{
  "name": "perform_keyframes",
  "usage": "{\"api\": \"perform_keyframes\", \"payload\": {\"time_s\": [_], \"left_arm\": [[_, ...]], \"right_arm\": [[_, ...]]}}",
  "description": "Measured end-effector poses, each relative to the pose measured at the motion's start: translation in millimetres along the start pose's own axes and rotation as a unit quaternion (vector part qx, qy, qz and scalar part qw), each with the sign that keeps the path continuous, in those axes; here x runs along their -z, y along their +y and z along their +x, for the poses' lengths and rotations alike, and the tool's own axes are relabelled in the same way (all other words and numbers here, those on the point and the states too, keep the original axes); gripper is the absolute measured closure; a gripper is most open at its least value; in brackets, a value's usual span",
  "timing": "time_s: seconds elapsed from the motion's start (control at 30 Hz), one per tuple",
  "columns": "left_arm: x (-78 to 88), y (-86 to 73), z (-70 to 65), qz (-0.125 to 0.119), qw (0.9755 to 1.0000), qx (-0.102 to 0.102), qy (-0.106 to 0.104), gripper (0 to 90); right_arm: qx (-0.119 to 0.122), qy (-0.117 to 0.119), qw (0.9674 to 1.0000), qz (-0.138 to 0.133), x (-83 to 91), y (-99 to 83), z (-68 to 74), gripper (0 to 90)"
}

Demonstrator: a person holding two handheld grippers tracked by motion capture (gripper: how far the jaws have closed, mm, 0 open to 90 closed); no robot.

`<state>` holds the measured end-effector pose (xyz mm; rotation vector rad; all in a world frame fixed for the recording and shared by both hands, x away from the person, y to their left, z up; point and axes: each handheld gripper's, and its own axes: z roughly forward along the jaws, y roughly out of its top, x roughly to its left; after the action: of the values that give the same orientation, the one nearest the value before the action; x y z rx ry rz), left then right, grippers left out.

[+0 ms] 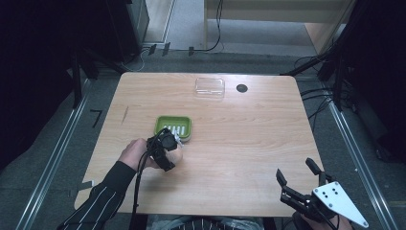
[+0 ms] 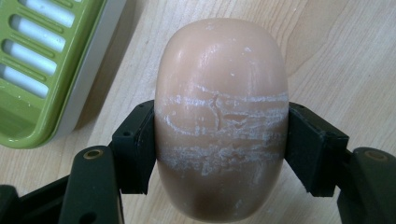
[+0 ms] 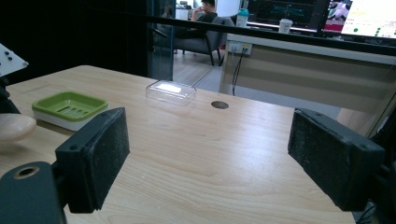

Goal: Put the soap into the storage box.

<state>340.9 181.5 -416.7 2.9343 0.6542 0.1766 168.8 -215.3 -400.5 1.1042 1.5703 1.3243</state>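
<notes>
My left gripper is shut on a beige oval soap bar, scuffed with white streaks across its middle. It holds the bar just above the wood, beside the green slotted soap dish. From above, the left gripper sits just in front of the green soap dish. The soap bar's end shows at the left edge of the right gripper view, near the dish. My right gripper stands open at the table's front right corner, nothing between its pads.
A clear plastic lid lies at the back of the wooden table, with a round black cable hole to its right. Cables and dark stands surround the table on the floor.
</notes>
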Motion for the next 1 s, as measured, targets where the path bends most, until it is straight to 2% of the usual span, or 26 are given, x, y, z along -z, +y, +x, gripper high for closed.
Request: {"api": "perform_keyframes", "payload": {"time_s": [0.9, 0.97, 1.0], "left_arm": [[8.3, 13.0, 20.7, -0.008, 0.9997, -0.016, 0.019, 33.7], [8.2, 14.4, 21.4, -0.016, 0.9994, -0.015, 0.029, 33.7], [8.6, 15.5, 22.6, -0.017, 0.9994, -0.015, 0.027, 33.7]], "right_arm": [[-0.001, -0.001, 1.0, 0.003, -2.7, -1.5, -3.2, 13.3], [0.002, -0.001, 1.0, 0.004, -1.3, -1.6, -2.5, 13.2], [0.002, -0.002, 1.0, 0.004, -0.9, -1.7, -2.8, 13.2]]}}
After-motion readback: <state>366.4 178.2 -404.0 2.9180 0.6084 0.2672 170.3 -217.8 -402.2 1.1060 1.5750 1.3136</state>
